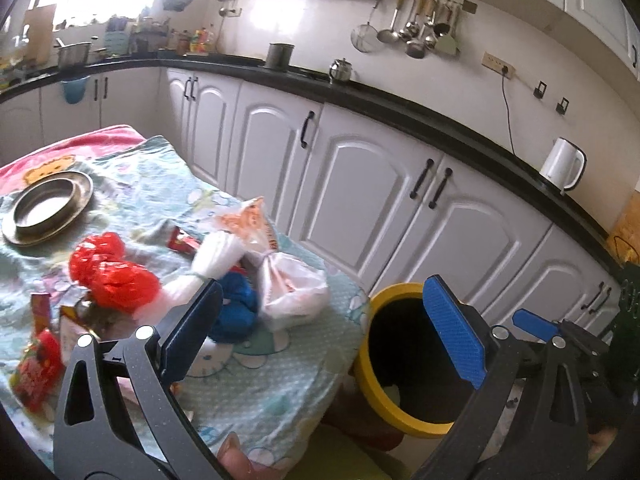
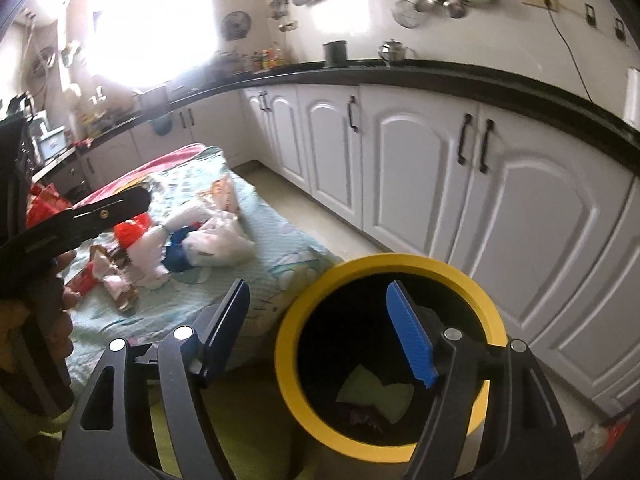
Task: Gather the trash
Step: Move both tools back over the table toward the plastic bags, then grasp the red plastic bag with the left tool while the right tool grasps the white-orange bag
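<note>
We have barely begun: the yellow-rimmed bin (image 2: pixel 384 360) holds a few scraps, while the red bag (image 1: pixel 116 276), white bags (image 1: pixel 292 292) and wrappers (image 1: pixel 36 364) lie on the table beside it. Our left gripper (image 1: pixel 324 340) and right gripper (image 2: pixel 324 340) both gape empty. The bin's bottom is dark.

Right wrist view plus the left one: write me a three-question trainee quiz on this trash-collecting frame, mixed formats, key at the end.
1. True or false: the right gripper is shut on a wrapper.
2. What colour is the rim of the bin?
3. The red bag lies: A) in the bin B) on the table C) on the counter.

Key: 1 false, both grippers, including the left gripper, are open and empty; 2 yellow; 3 B.
</note>
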